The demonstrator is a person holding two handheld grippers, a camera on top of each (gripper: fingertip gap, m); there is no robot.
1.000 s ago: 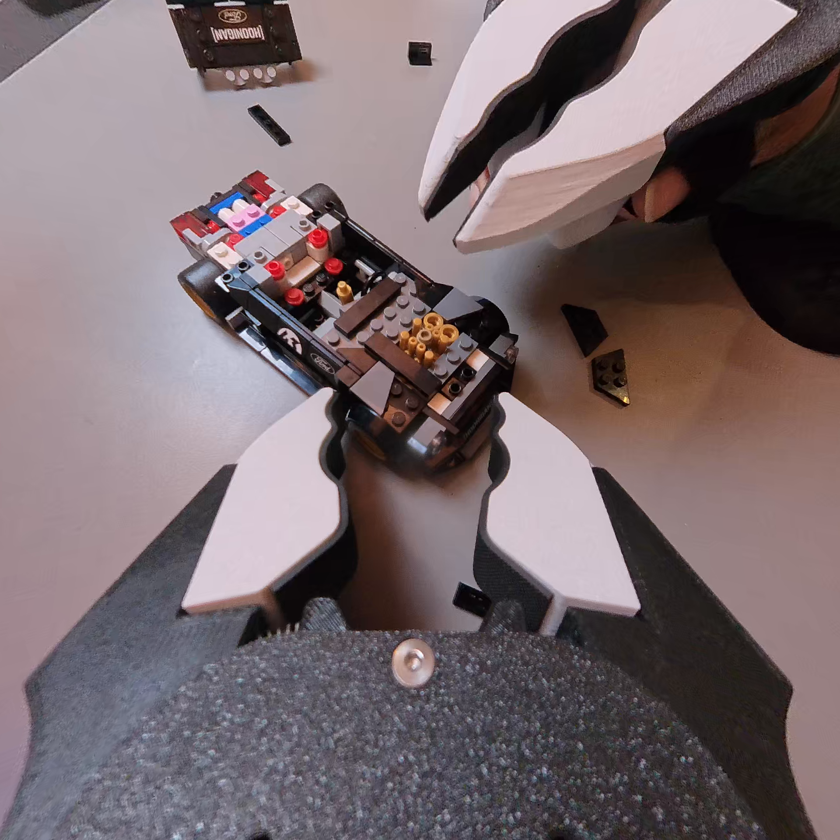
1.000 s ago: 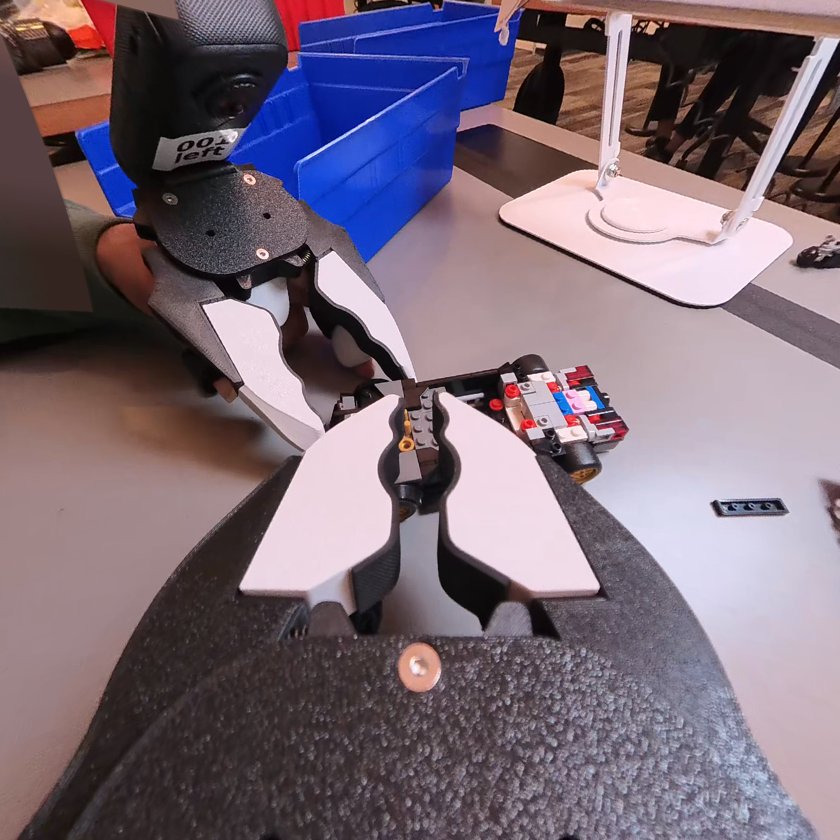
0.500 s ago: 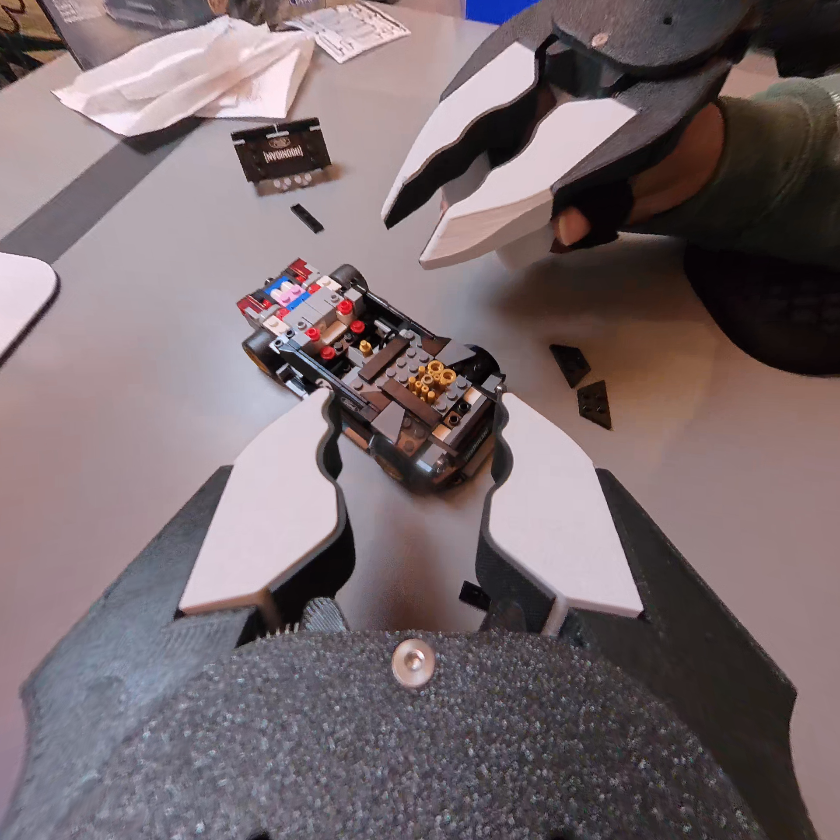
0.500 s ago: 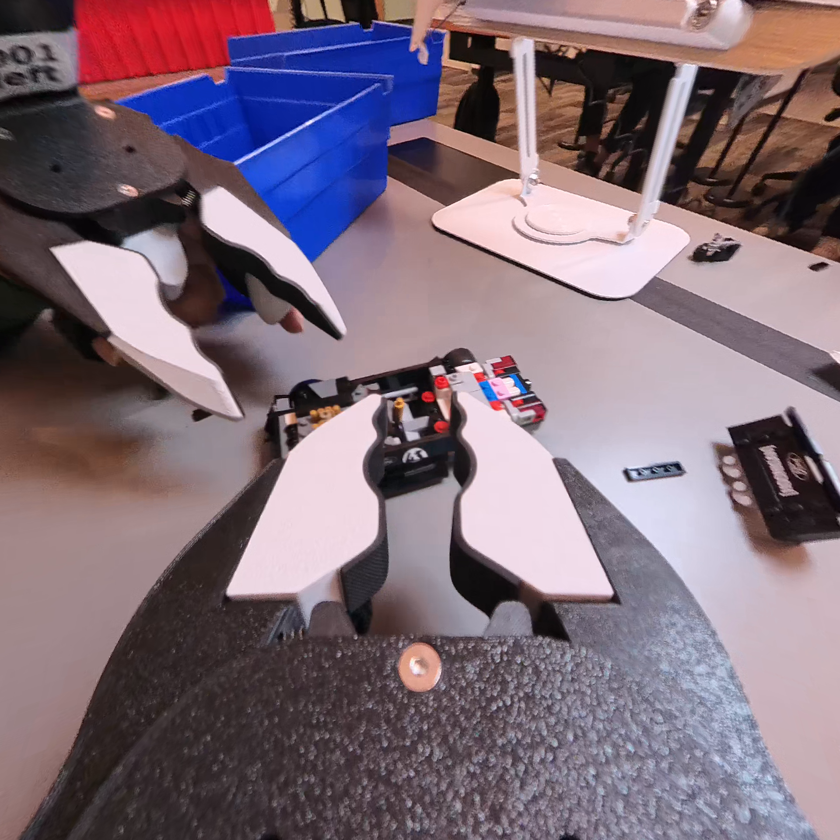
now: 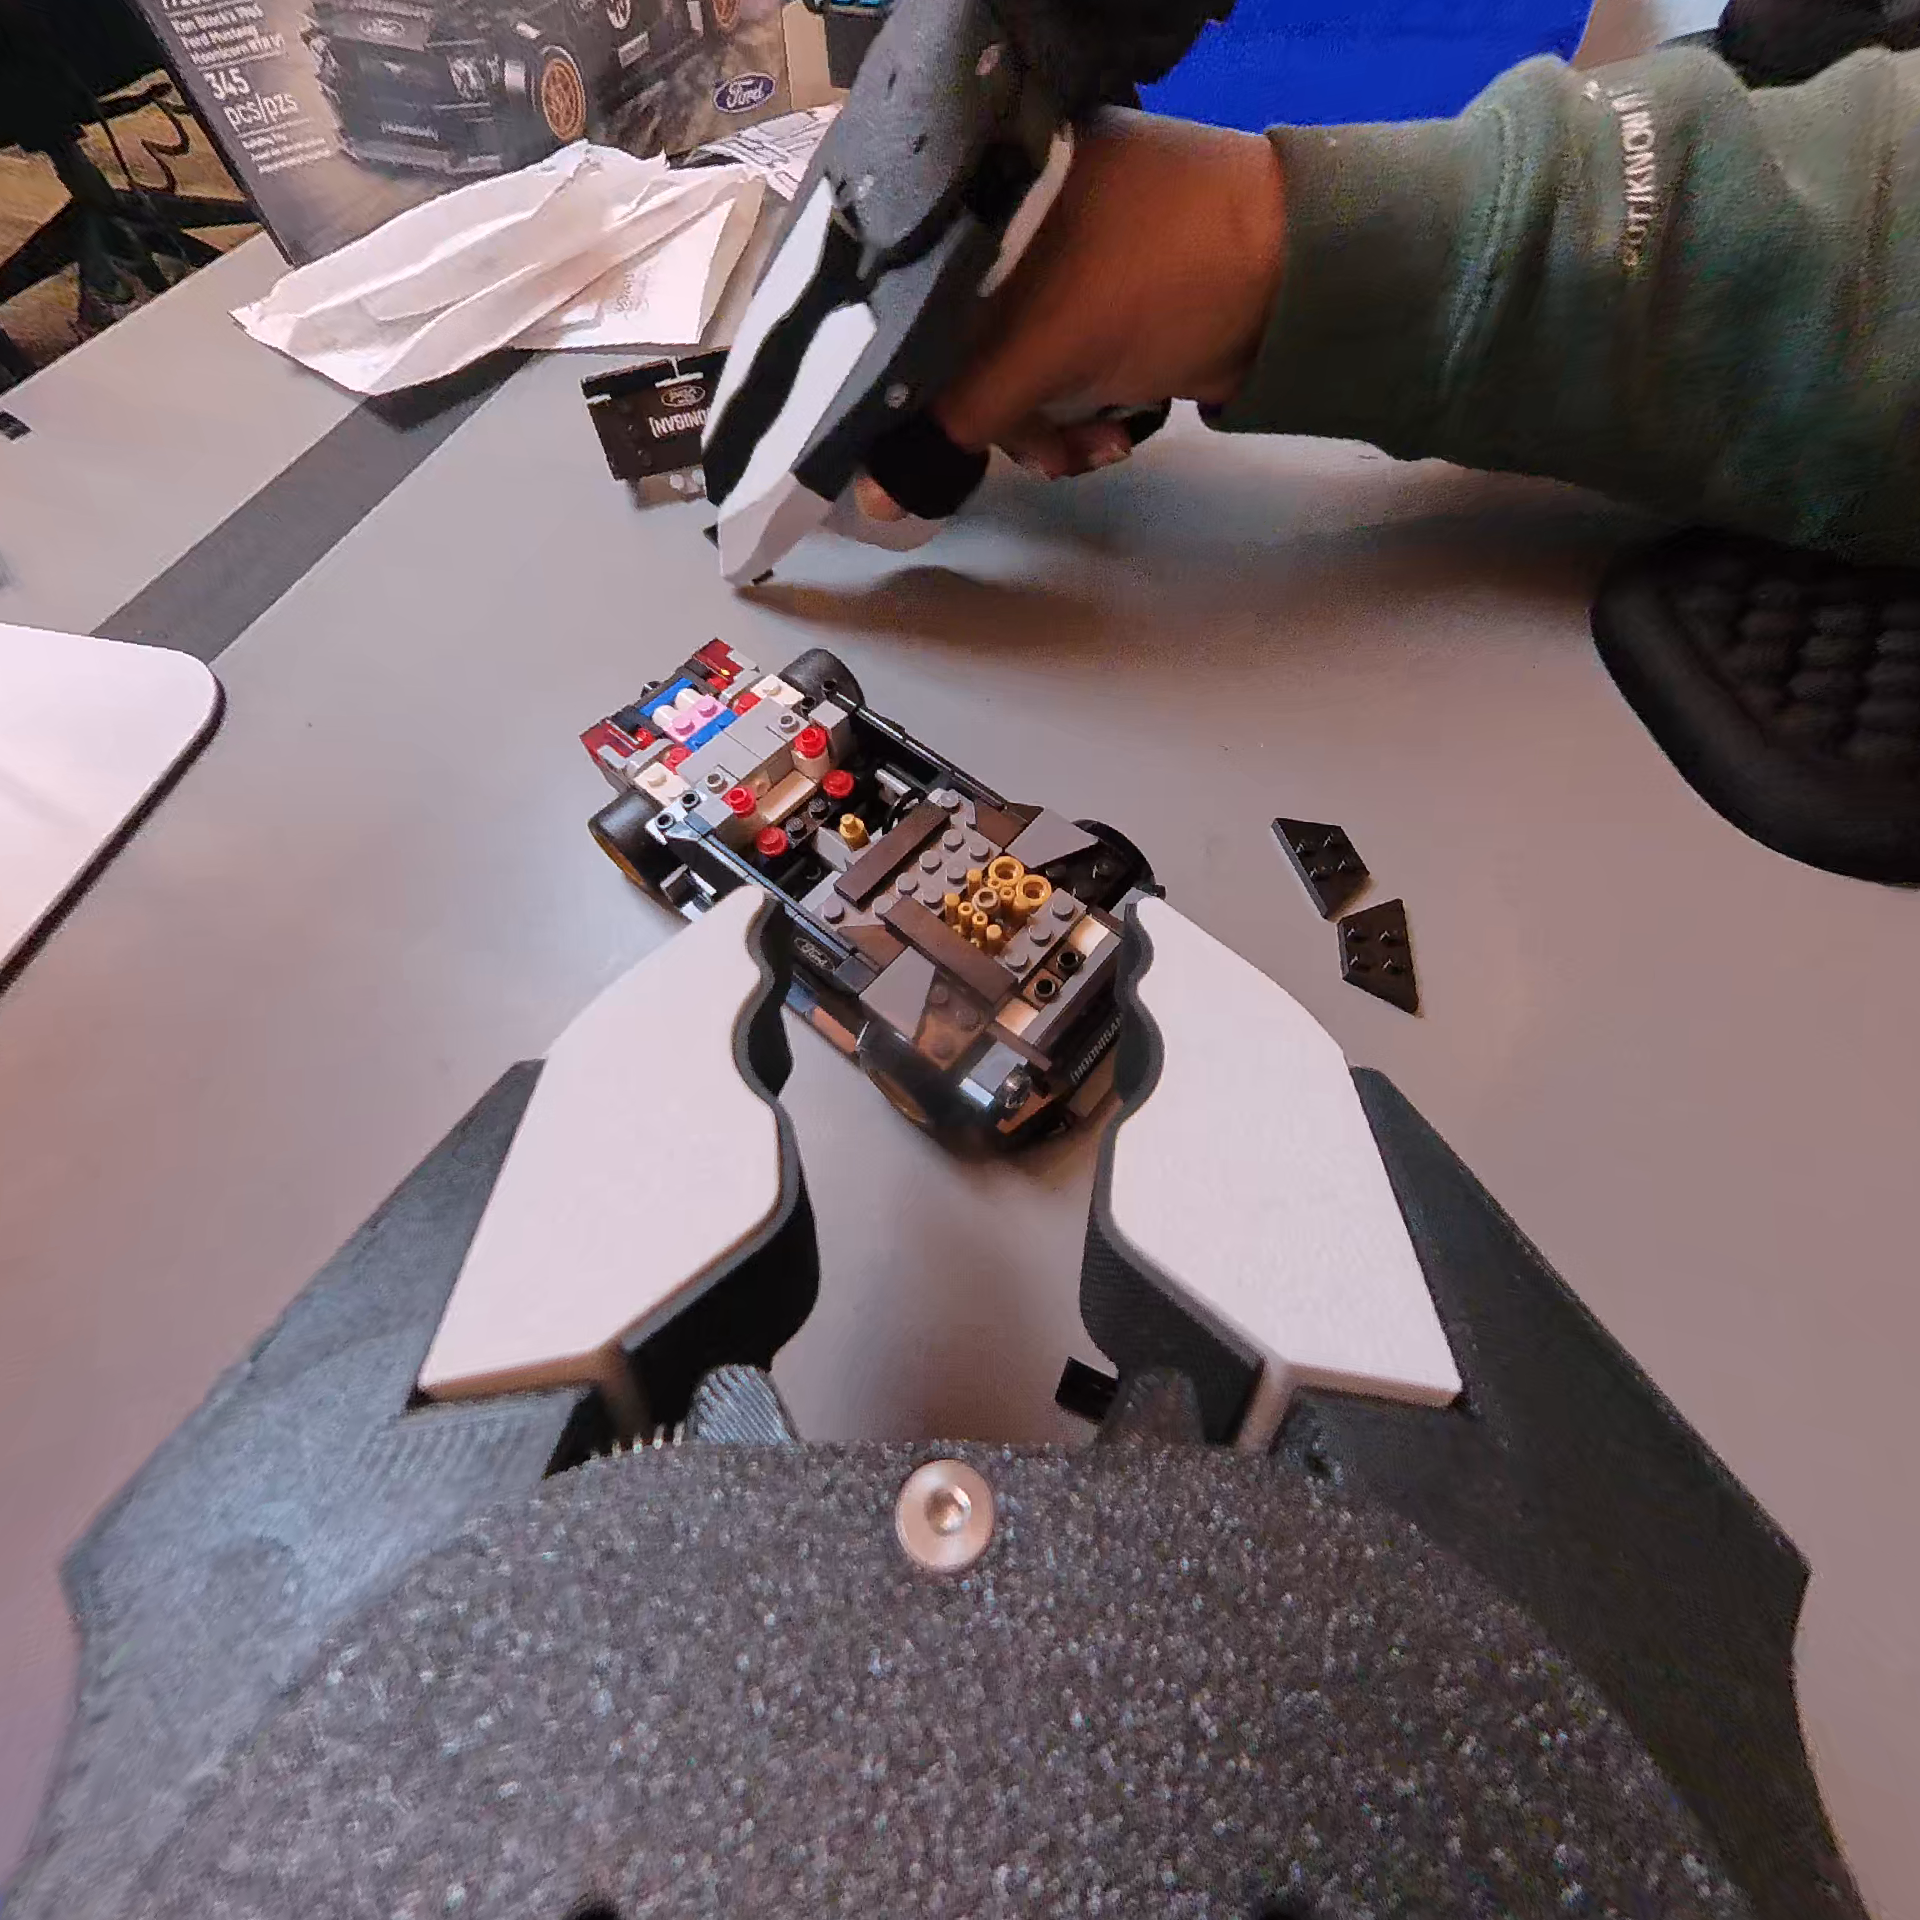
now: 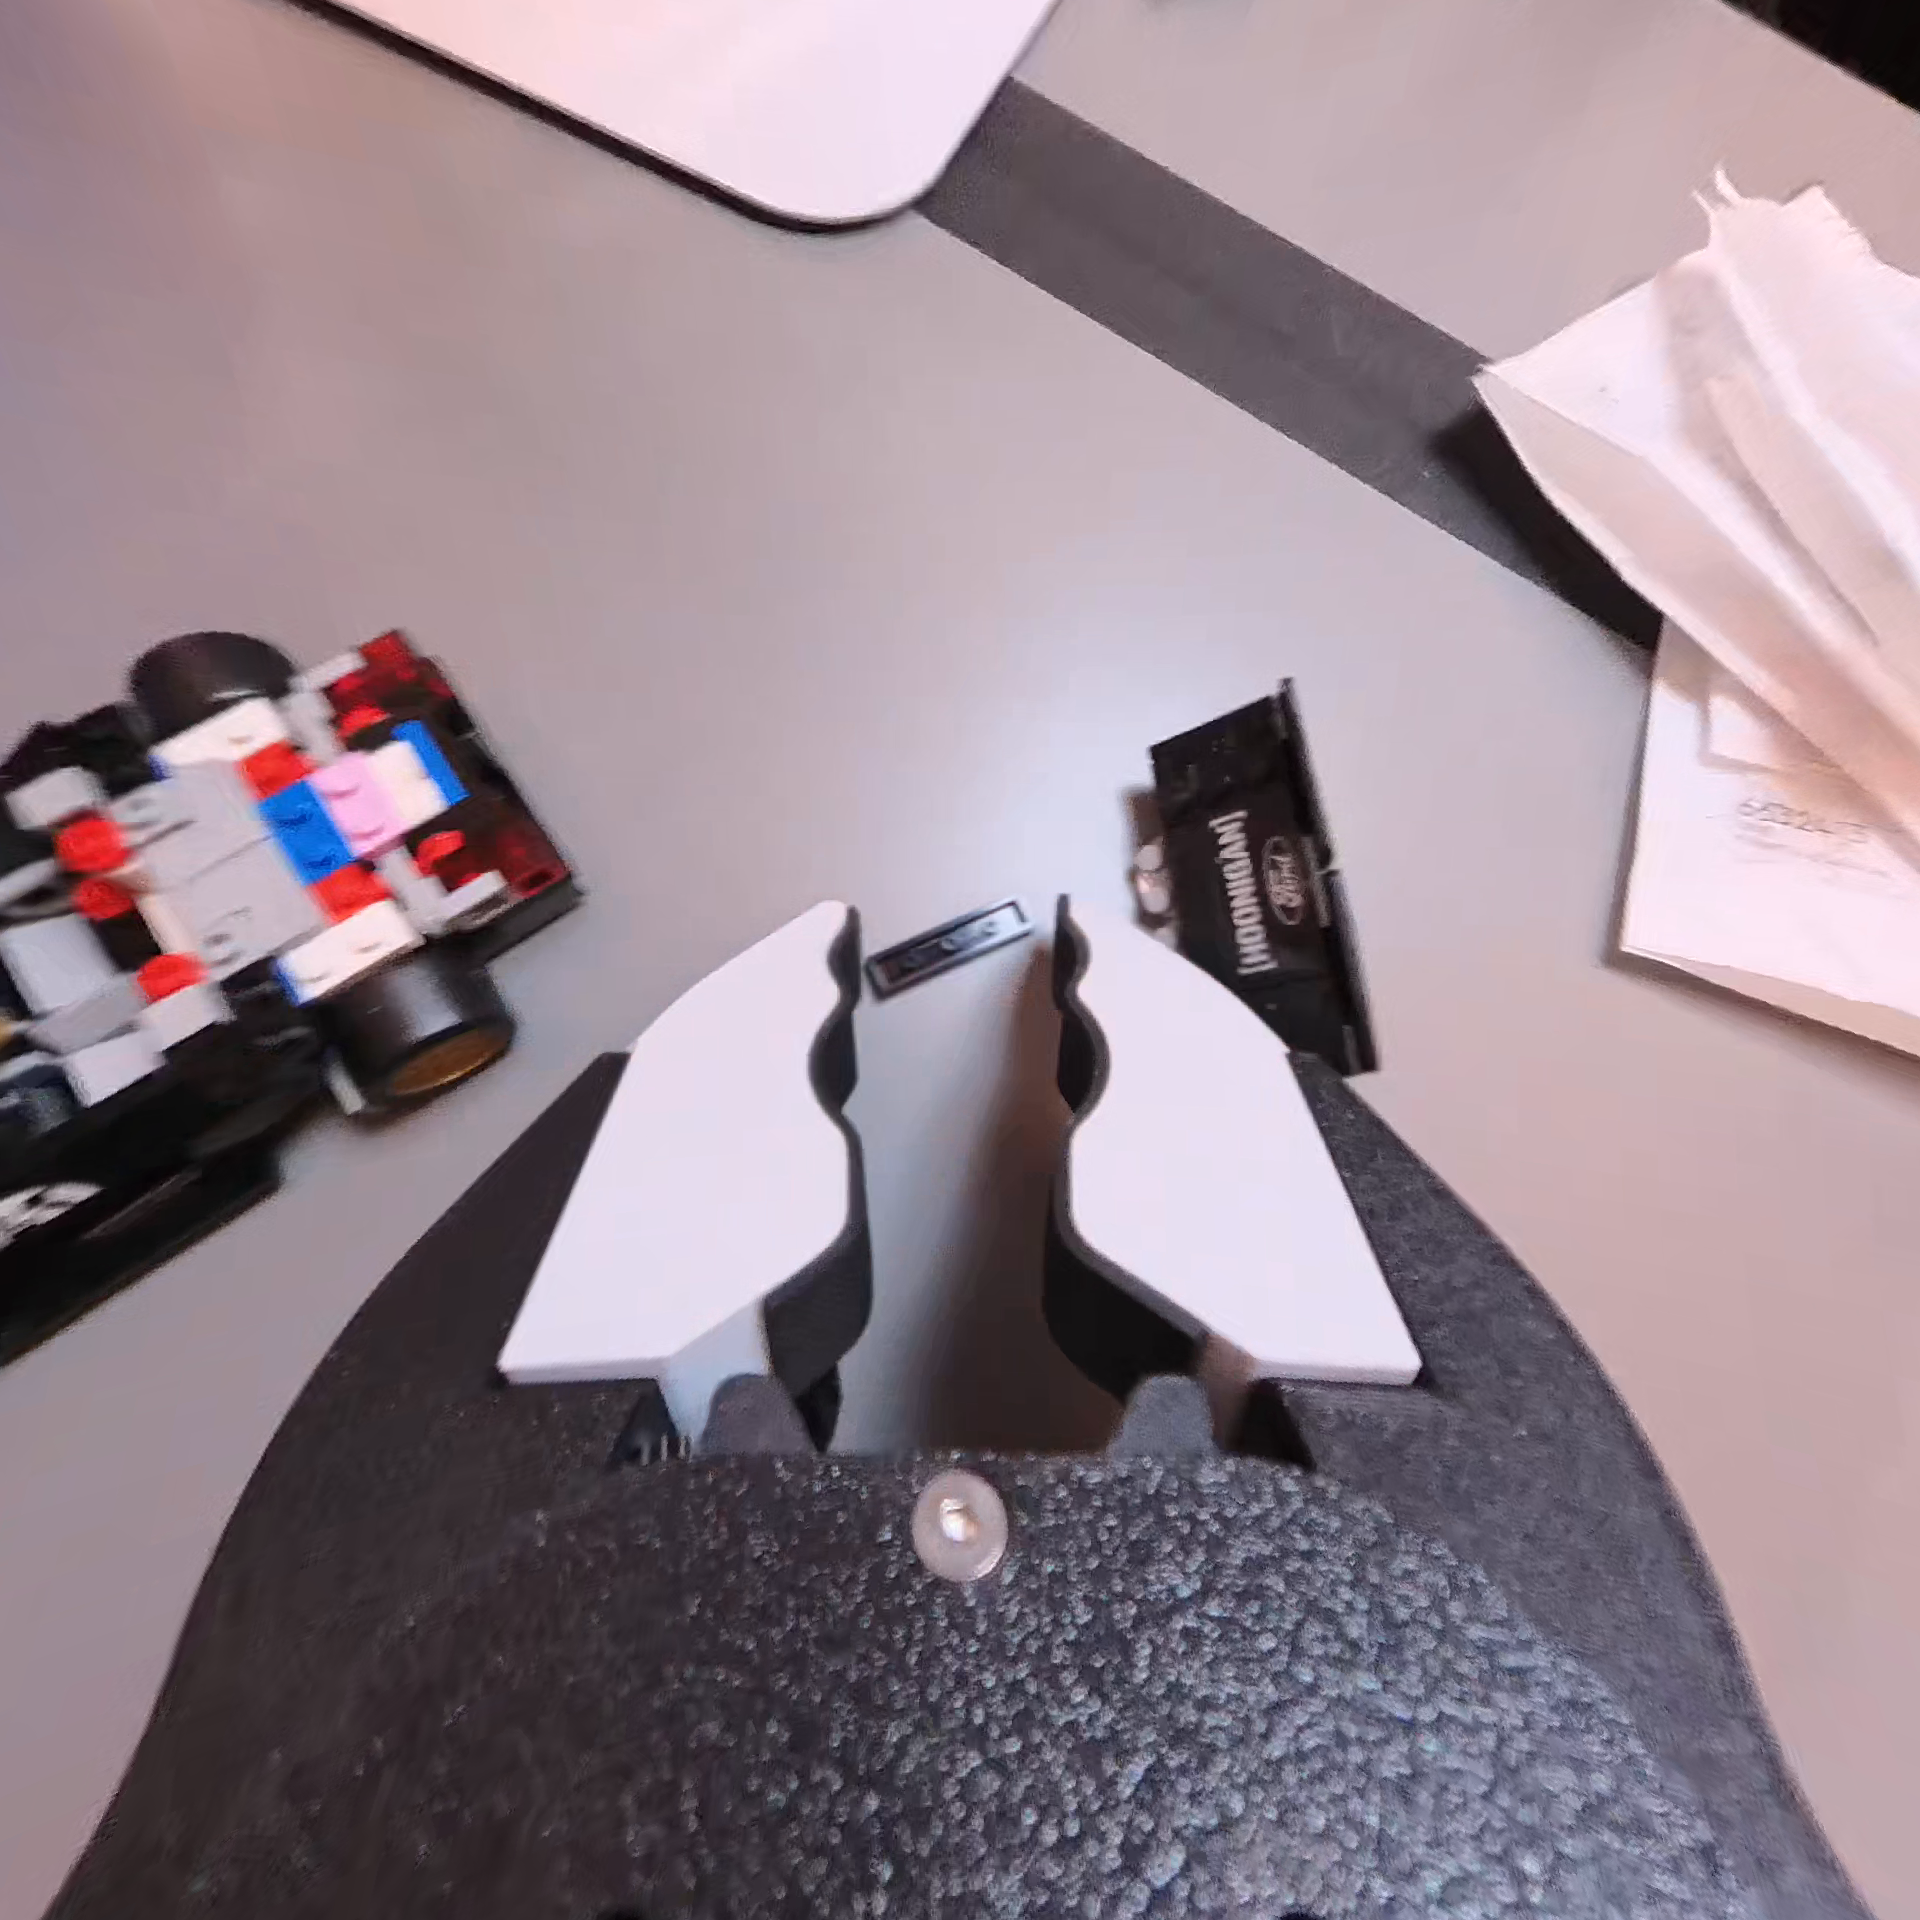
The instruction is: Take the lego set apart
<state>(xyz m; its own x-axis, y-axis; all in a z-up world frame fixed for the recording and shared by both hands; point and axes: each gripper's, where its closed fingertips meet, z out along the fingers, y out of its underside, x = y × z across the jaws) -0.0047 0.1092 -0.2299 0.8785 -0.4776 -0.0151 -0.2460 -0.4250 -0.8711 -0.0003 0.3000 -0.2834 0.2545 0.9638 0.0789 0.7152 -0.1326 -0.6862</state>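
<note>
The partly stripped lego car (image 5: 883, 883) stands on the grey table, with coloured bricks at its rear and gold studs near its front. My left gripper (image 5: 945, 914) is open, and its fingertips straddle the car's front end. My right gripper (image 6: 954, 914) is open and empty, tilted down at the table beyond the car's rear (image 6: 260, 904). A thin black plate (image 6: 945, 948) lies just past its tips. A black printed panel (image 6: 1268, 883) lies to its right. In the left wrist view the right gripper (image 5: 753, 556) points down beside that panel (image 5: 655, 426).
Two black wedge plates (image 5: 1320, 857) (image 5: 1377, 951) lie right of the car. A small black piece (image 5: 1081, 1387) lies under my left gripper. White papers (image 6: 1766, 520) and the set's box (image 5: 468, 94) lie beyond. A white stand base (image 5: 83, 769) is at the left, and a green sleeve (image 5: 1558, 260) reaches across. The gap from one gripper's tips to the other's is roughly 20 cm.
My right gripper has left the car and moved past its rear to the thin black plate and panel, tilting down. My left gripper stays at the car's front.
</note>
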